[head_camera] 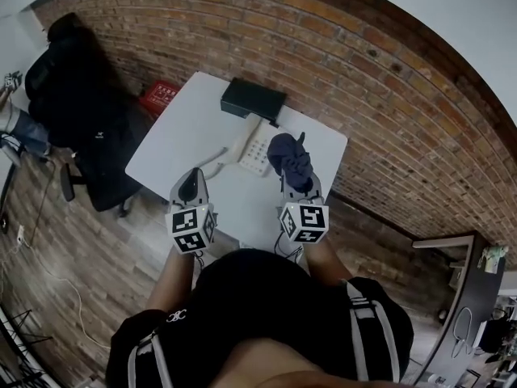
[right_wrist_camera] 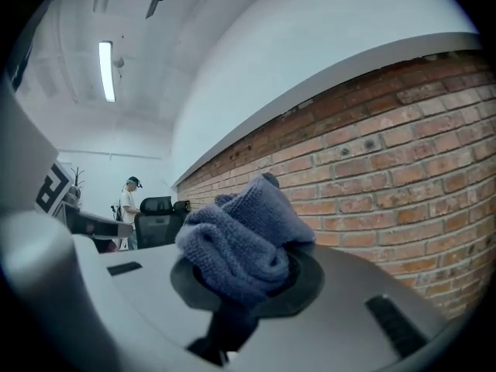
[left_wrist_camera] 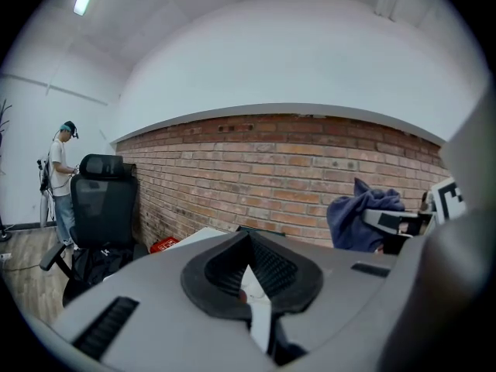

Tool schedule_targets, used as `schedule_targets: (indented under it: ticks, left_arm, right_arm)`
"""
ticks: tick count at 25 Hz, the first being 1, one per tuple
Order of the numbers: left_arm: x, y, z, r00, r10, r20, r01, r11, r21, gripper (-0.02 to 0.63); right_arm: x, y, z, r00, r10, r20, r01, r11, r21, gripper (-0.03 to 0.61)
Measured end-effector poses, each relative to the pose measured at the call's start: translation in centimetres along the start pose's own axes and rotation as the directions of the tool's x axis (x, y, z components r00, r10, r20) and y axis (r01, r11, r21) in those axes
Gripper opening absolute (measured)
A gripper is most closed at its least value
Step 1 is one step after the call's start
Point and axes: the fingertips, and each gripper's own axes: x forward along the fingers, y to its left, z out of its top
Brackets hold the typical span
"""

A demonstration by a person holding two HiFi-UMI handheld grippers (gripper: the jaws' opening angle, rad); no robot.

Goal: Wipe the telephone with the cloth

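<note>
A white telephone (head_camera: 254, 145) with a curly cord lies on the white table (head_camera: 174, 136). Just above its near right corner, my right gripper (head_camera: 296, 178) is shut on a bunched dark blue cloth (head_camera: 289, 158). In the right gripper view the cloth (right_wrist_camera: 242, 239) bulges out of the gripper (right_wrist_camera: 249, 268) and hides the phone. My left gripper (head_camera: 192, 178) hovers over the table's near edge, left of the phone, holding nothing. Its pads (left_wrist_camera: 267, 266) meet at the tips. From there the cloth (left_wrist_camera: 360, 217) shows at the right.
A black box (head_camera: 253, 99) sits at the table's far edge by the brick wall (head_camera: 363, 63). A red case (head_camera: 159, 95) lies on the floor at the left, beside a black office chair (head_camera: 81, 111). A person (left_wrist_camera: 60, 178) stands far off behind that chair.
</note>
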Motion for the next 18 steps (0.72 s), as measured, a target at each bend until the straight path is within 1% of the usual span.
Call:
schedule_targets:
  ticks: [4,10,13,18]
  left_arm:
    - [0.2,-0.9,0.8,0.999,-0.026,0.020,0.026,1.000,0.009,0.000]
    - [0.4,-1.6,1.2,0.998,-0.060,0.027,0.059,0.998,0.022,0.000]
    - [0.5,-1.4,1.1,0.998,-0.067,0.022,0.066,0.998,0.021,0.000]
    - [0.8,-1.4,1.1,0.997,-0.072,0.024,0.072,0.997,0.017,0.000]
  right_arm:
    - [0.0,0.2,0.2,1.000,0.011,-0.001,-0.011,1.000,0.002,0.041]
    - [-0.4,0.3,0.1,1.000,-0.008,-0.008,0.007,1.000,-0.012,0.041]
    - [-0.5,0.8,0.1,1.000,-0.008,-0.006,0.008,0.999,-0.044,0.041]
    - [-0.5,1.3,0.0,1.000,-0.002,-0.014,0.001,0.999,-0.051,0.041]
